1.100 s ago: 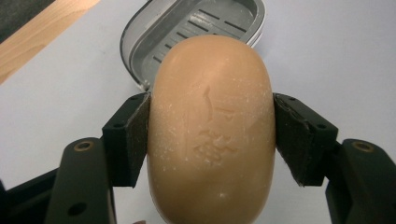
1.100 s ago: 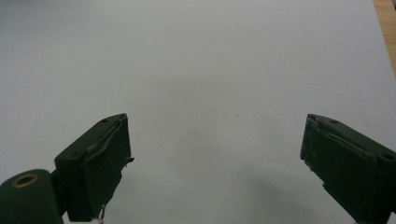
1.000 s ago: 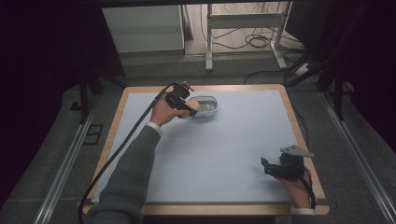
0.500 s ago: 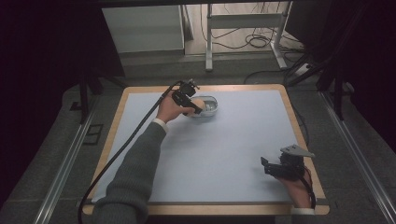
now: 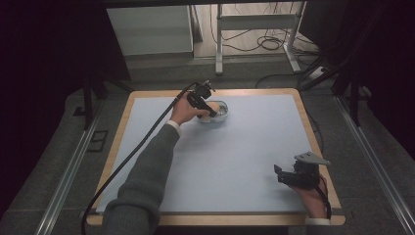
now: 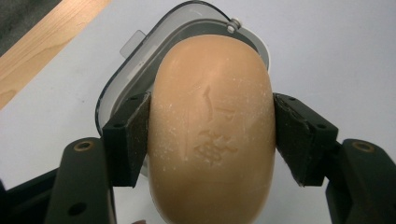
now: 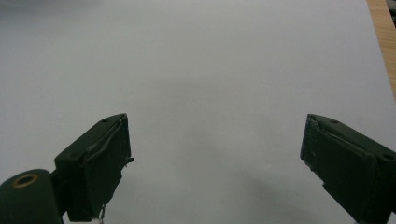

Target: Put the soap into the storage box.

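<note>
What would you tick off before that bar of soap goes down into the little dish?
1. Grip: left gripper clamps the soap on both sides: ok.
2. Aim: soap sits over the clear soap dish: ok.
3. Dish empty underneath: hidden by the soap: cannot tell.
4. Soap level: cannot tell.
5. Right gripper, open over bare table, away from the dish: ok.
6. Cable trails toward the table's near edge, away from the dish: ok.

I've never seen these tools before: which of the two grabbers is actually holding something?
The left gripper, at the table's far side, clamps a tan bar of soap over a clear dish. The right gripper near the front edge stands open, holding nothing.
</note>
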`<move>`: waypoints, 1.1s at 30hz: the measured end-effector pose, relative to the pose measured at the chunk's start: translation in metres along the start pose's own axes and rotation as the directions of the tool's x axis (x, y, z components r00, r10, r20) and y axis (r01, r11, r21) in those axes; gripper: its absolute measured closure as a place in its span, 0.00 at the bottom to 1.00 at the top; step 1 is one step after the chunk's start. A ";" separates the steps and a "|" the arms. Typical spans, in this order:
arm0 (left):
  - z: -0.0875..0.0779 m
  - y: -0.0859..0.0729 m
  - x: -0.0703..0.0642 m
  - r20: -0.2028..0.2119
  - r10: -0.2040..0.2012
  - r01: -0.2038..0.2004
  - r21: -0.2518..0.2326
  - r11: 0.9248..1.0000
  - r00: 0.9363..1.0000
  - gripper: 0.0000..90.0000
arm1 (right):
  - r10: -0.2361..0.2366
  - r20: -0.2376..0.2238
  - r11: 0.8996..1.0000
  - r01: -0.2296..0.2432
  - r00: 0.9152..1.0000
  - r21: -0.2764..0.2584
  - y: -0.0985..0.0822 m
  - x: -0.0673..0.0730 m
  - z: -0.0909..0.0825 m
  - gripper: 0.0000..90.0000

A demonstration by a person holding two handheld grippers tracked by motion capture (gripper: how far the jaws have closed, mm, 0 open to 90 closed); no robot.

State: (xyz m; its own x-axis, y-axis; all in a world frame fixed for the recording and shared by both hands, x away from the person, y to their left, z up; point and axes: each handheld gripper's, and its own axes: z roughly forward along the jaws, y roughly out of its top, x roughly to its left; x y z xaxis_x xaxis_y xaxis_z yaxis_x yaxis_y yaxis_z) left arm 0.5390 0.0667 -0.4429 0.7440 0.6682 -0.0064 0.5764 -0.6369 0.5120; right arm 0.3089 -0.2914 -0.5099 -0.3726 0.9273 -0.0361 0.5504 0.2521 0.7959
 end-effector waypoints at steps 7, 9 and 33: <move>0.011 0.005 0.003 0.011 0.005 -0.005 0.021 1.000 1.000 0.37 | -0.003 0.003 1.000 0.003 1.000 0.007 0.000 0.002 0.001 0.10; 0.015 0.006 0.004 0.008 0.004 -0.004 0.029 1.000 1.000 0.37 | -0.002 0.001 1.000 0.002 1.000 0.011 0.000 0.002 0.002 0.10; -0.005 -0.010 0.000 0.031 -0.021 0.023 -0.041 0.999 0.999 0.32 | -0.015 0.001 1.000 0.015 1.000 0.021 -0.001 0.005 0.004 0.10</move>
State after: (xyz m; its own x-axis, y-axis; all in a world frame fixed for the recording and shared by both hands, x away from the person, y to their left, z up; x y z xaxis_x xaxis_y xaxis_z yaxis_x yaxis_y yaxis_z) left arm 0.5317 0.0750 -0.4443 0.7417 0.6692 -0.0444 0.5788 -0.6052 0.5466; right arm 0.3092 -0.2857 -0.5133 -0.3803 0.9236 -0.0488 0.5599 0.2720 0.7826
